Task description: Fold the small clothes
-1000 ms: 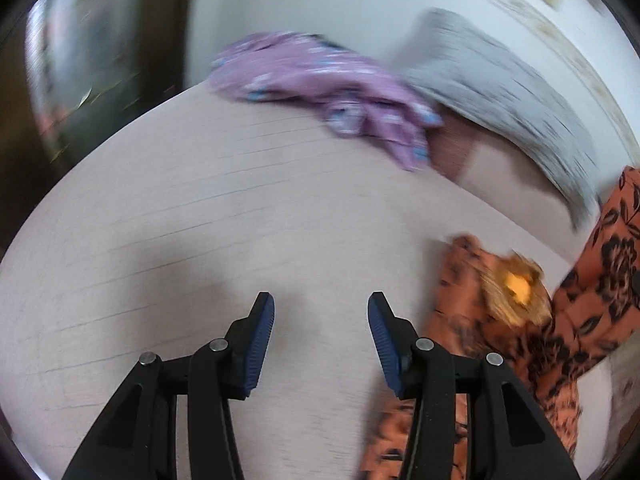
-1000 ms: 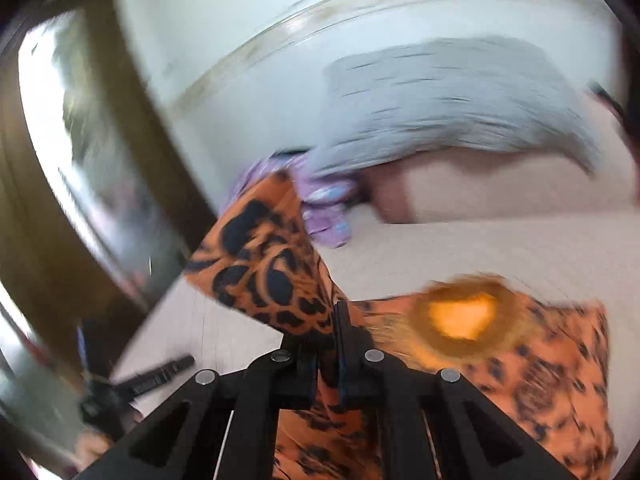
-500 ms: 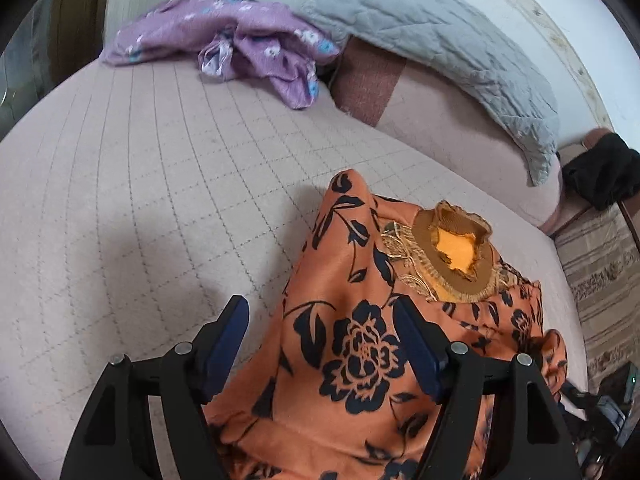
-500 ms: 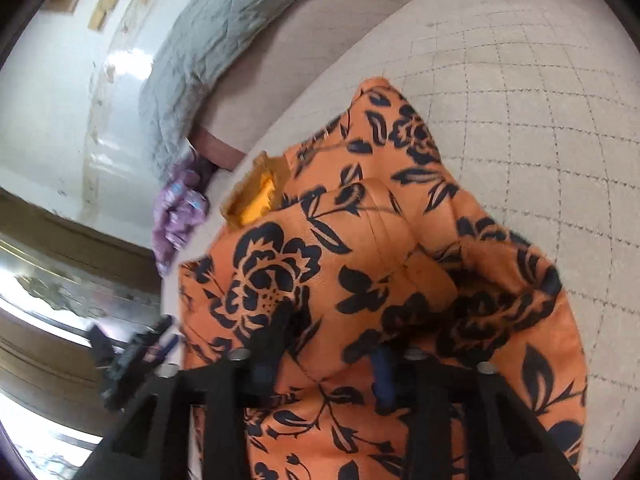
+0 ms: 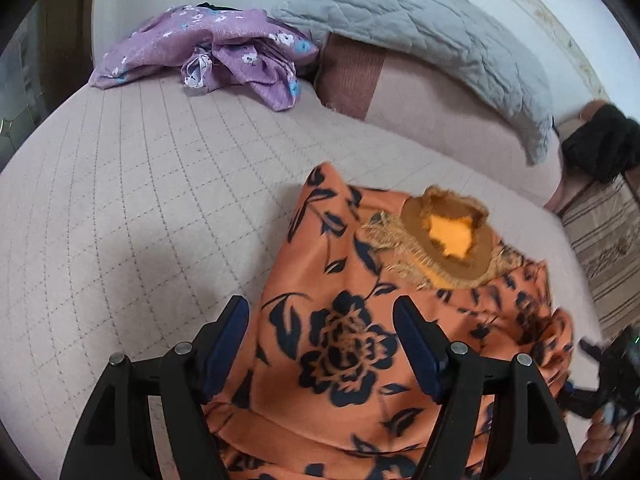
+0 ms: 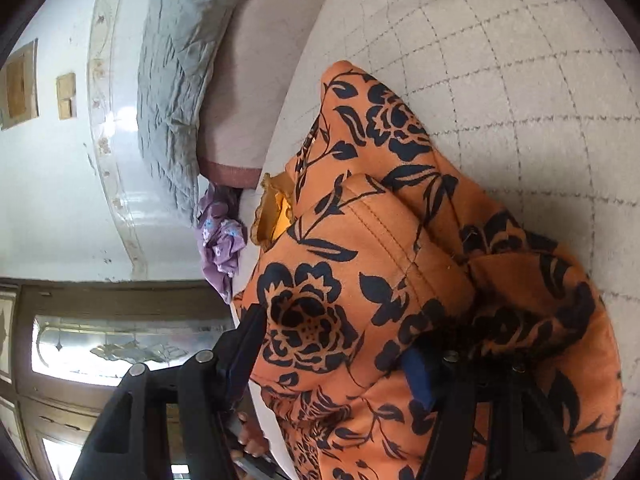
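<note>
An orange garment with a black flower print (image 5: 340, 344) lies bunched on the quilted bed, its gold-trimmed neckline (image 5: 448, 236) facing up. It fills the lower half of the right wrist view (image 6: 360, 280). My left gripper (image 5: 322, 344) is open, its blue pads on either side of the cloth just above it. My right gripper (image 6: 336, 356) is open too, over a folded hem of the same garment; its right finger is partly buried under the cloth.
A purple flowered garment (image 5: 216, 52) lies crumpled at the far side of the bed. A grey quilted pillow (image 5: 420, 32) leans on a pink bolster (image 5: 440, 120). A dark bundle (image 5: 604, 140) sits far right. The bed's quilted cover (image 5: 120, 200) lies bare at left.
My right gripper was shut on the orange cloth a second ago and now stands open. Both grippers have come down over the garment, which now lies on the bed.
</note>
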A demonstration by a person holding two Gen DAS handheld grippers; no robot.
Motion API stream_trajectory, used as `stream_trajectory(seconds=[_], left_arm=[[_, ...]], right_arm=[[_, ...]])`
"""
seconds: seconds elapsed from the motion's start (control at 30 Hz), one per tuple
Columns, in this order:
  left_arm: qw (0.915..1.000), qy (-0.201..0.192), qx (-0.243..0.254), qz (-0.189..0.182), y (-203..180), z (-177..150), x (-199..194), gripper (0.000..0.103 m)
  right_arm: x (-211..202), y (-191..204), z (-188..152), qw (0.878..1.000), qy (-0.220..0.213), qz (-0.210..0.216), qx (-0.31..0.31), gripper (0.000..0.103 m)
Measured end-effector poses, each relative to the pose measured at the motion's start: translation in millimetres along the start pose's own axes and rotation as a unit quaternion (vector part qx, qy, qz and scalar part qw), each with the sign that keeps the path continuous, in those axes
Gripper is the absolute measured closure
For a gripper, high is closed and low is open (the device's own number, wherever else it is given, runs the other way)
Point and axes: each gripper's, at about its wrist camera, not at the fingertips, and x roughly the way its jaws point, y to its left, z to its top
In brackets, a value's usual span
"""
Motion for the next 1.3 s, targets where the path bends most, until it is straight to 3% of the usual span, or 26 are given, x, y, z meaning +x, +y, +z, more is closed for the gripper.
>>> stream_trajectory(seconds=[0.1, 0.17, 0.27, 0.3, 0.33, 0.37, 0.43, 0.53, 0.6, 0.67, 0.87, 1.0, 1.1, 1.13, 1.17, 1.23, 1.3], left_arm=[[0.9989, 0.033, 0.011, 0.032, -9, 6, 18, 0.026], [0.9942, 0.062, 0.039, 0.079, -20, 10, 40, 0.026], [0.9887, 0.053, 0.082, 0.114, -37, 18, 49, 0.028], [0.9877, 0.053, 0.087, 0.119, -39, 21, 50, 0.042], [0.9865, 0.059, 0.088, 0.125, -40, 23, 52, 0.069], [0.9848, 0.071, 0.086, 0.133, -37, 26, 55, 0.082], [0.9884, 0.077, 0.064, 0.115, -27, 31, 54, 0.092], [0.9892, 0.053, 0.058, 0.124, -10, 33, 43, 0.093], [0.9898, 0.035, 0.053, 0.128, 2, 34, 34, 0.093], [0.9949, 0.032, 0.023, 0.093, 25, 33, 27, 0.093], [0.9961, 0.026, 0.016, 0.083, 45, 20, 22, 0.093], [0.9979, 0.023, 0.005, 0.061, 48, 21, 20, 0.089], [0.9982, 0.034, 0.0, 0.049, 52, 25, 17, 0.084], [0.998, 0.035, 0.003, 0.052, 52, 28, 15, 0.081], [0.9978, 0.032, 0.008, 0.057, 51, 29, 9, 0.081], [0.9973, 0.022, 0.022, 0.067, 48, 29, -4, 0.081], [0.9958, 0.005, 0.039, 0.083, 40, 28, -19, 0.08]], right_arm=[[-3, -2, -2, 1.0, 0.01, -0.009, 0.002, 0.036], [-9, -3, -3, 1.0, 0.008, -0.01, 0.004, 0.036], [-14, -3, -6, 1.0, 0.0, -0.014, -0.005, 0.036], [-12, -1, -6, 1.0, 0.0, -0.019, -0.01, 0.036], [-11, 0, -5, 1.0, -0.002, -0.022, -0.013, 0.036], [-10, 3, -4, 1.0, -0.005, -0.025, -0.018, 0.036], [-13, 11, -3, 0.999, -0.021, -0.028, -0.035, 0.037], [-29, 30, -2, 0.995, -0.054, -0.024, -0.076, 0.038], [-37, 38, -3, 0.991, -0.079, -0.049, -0.101, 0.037], [-45, 42, -2, 0.985, -0.106, -0.069, -0.115, 0.036], [-36, 39, 9, 0.986, -0.108, -0.08, -0.104, 0.036], [-5, 25, 20, 0.991, -0.066, -0.082, -0.085, 0.036], [21, 28, 30, 0.988, -0.048, -0.1, -0.105, 0.05], [29, 31, 32, 0.988, -0.03, -0.094, -0.115, 0.074], [37, 36, 32, 0.988, -0.012, -0.092, -0.125, 0.088], [39, 52, 26, 0.981, -0.018, -0.108, -0.163, 0.095], [21, 86, 12, 0.959, -0.077, -0.11, -0.25, 0.095]])
